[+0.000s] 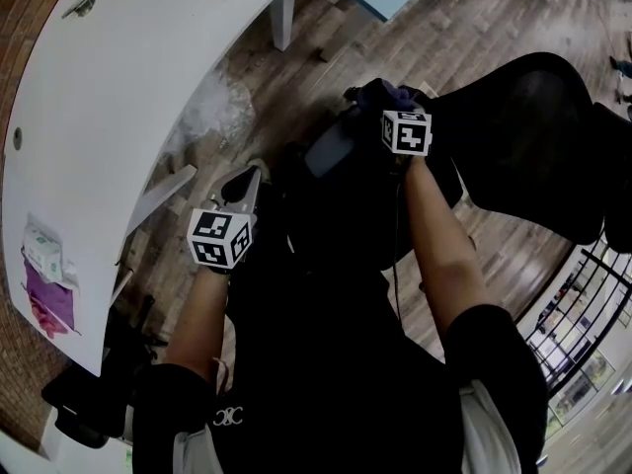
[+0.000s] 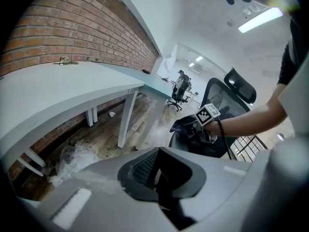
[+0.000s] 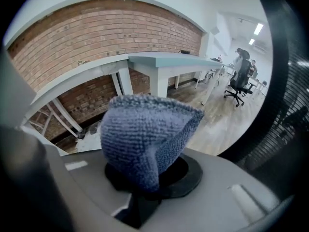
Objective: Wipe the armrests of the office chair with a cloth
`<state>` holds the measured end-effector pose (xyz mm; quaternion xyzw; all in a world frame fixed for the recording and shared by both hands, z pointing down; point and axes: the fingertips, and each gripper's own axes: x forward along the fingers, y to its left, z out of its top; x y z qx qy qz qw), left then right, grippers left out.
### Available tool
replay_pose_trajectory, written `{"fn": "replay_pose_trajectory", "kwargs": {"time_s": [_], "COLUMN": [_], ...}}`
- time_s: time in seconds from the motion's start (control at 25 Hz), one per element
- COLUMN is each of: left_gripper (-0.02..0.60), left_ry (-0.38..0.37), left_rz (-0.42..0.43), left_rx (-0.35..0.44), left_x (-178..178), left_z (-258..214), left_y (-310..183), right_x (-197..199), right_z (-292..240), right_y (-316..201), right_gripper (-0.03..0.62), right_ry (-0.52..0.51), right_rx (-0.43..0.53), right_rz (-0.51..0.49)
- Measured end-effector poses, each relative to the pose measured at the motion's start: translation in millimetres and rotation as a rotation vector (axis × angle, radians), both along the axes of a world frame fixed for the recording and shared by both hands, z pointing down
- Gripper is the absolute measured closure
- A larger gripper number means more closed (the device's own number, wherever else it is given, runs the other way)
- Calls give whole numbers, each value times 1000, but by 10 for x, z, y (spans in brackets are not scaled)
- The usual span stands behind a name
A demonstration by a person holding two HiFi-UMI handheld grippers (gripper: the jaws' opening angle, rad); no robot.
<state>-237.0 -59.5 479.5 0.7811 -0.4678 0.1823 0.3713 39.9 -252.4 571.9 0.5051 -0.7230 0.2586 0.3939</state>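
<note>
Right gripper view has the blue-grey knitted cloth point(image 3: 145, 139) standing straight out of the right gripper point(image 3: 144, 185), whose jaws are closed on its lower end. The cloth is folded double. Its long axis runs along the jaws, its rounded top points away from the gripper, and the open edges of the fold face right. In the head view the cloth point(image 1: 380, 93) is a dark blue bundle at the far end of the grey padded armrest point(image 1: 331, 146) of the black mesh-backed office chair point(image 1: 533, 126). I cannot tell whether cloth and pad touch. The armrest lies lengthwise away from the person.

The left gripper point(image 2: 159, 178) has its jaws drawn together with nothing between them. It is held near the armrest's near end, apart from it.

Around the chair is a brown wood-plank floor point(image 1: 434, 38). A long white desk point(image 1: 118, 117) runs along a red brick wall point(image 3: 106, 33), with crumpled clear plastic sheeting point(image 1: 212, 107) on the floor by its edge.
</note>
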Motion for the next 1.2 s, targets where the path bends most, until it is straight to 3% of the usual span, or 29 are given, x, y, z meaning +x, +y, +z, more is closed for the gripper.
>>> {"fn": "replay_pose_trajectory", "kwargs": {"time_s": [0.2, 0.6, 1.2], "left_gripper": [575, 575, 575], "left_ry": [10, 24, 52], "left_rz": [27, 53, 20], "left_rx": [5, 3, -12], "left_x": [113, 161, -103], "left_z": [0, 28, 179], "left_y": [-52, -43, 57], "right_x": [-175, -833, -1531], "right_z": [-99, -106, -161], "right_y": [338, 984, 1941], "right_gripper": [526, 526, 526], "right_ry": [-51, -97, -209], "right_rx": [40, -10, -110], "right_rz": [-5, -212, -436]}}
